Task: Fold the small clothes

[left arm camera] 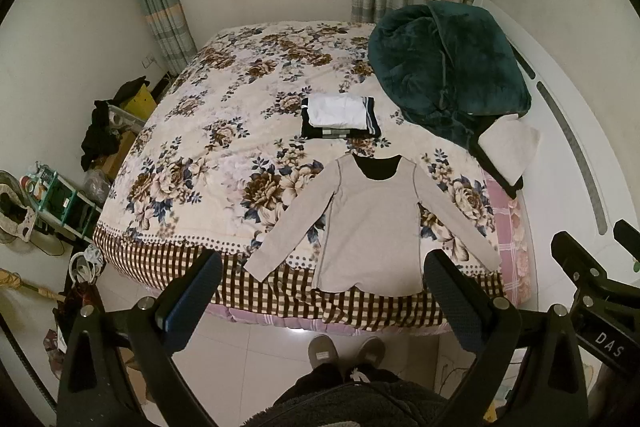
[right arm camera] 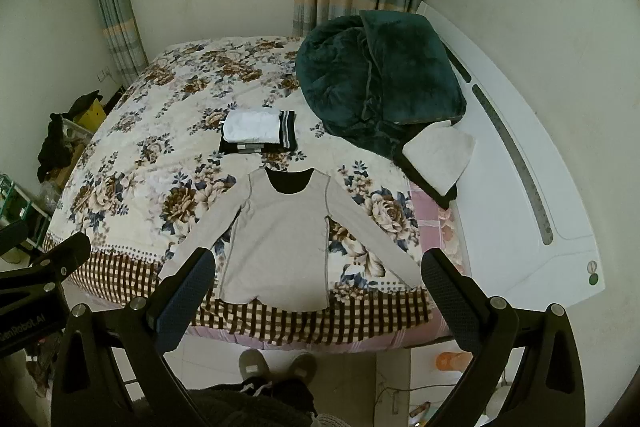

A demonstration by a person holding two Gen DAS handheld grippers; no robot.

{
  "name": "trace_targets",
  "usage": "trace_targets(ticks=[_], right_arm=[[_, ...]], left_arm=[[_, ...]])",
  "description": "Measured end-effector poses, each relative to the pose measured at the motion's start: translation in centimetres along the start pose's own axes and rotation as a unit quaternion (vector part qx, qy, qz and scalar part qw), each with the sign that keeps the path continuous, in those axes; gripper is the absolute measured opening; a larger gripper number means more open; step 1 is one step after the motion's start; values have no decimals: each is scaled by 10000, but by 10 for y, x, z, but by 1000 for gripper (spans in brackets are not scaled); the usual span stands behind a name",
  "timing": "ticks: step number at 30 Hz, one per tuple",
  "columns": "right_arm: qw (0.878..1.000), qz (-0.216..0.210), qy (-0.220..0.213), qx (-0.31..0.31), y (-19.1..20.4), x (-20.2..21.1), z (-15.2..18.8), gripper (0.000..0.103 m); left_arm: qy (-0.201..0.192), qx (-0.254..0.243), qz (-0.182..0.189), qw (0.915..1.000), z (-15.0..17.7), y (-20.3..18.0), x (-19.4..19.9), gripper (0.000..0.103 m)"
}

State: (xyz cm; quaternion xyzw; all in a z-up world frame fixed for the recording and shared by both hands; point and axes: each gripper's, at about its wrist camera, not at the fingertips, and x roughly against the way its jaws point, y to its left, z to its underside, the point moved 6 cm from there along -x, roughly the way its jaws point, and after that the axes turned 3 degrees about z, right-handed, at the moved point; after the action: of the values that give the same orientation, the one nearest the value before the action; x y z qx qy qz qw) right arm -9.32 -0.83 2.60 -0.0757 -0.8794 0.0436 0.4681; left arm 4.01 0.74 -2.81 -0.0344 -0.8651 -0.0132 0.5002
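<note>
A beige long-sleeved top [left arm camera: 370,223] lies flat on the flowered bedspread [left arm camera: 224,115] near the bed's front edge, neck away from me, sleeves spread out and down. It also shows in the right wrist view [right arm camera: 280,239]. Behind it lies a stack of folded clothes [left arm camera: 340,117], white on dark; in the right wrist view it is the stack [right arm camera: 258,131]. My left gripper [left arm camera: 322,277] is open and empty, held above the floor before the top's hem. My right gripper [right arm camera: 316,277] is open and empty, also short of the bed.
A dark green plush blanket [left arm camera: 448,67] is heaped at the bed's far right, with a white cloth [left arm camera: 508,147] on a dark item beside it. A white headboard [right arm camera: 520,155] runs along the right. Clutter and shelves [left arm camera: 60,195] stand at the left. My feet [left arm camera: 346,351] are on the tiled floor.
</note>
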Motion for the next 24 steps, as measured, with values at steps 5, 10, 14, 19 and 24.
trace_targets(ticks=[5,10,14,19,24], right_arm=[[10000,-18,-10,9,0,3,-6,103],[10000,-19,-11,3,-1,3,-5,103],[10000,-20,-16,-2,0,4,-4,103],[10000,-17,-20,-5,0,4,-3,103],[10000,-24,-28,-8,0,4,-2,103]], left_arm=[[-6,3,6,10000,-1,1,0,103],[-11,-8,13,10000,1,1,0,103],[-14,-3,8,10000,2,1,0,103],[-24,5,7,10000,2,1,1,103],[-37,-2,11,10000,3,2,1,103]])
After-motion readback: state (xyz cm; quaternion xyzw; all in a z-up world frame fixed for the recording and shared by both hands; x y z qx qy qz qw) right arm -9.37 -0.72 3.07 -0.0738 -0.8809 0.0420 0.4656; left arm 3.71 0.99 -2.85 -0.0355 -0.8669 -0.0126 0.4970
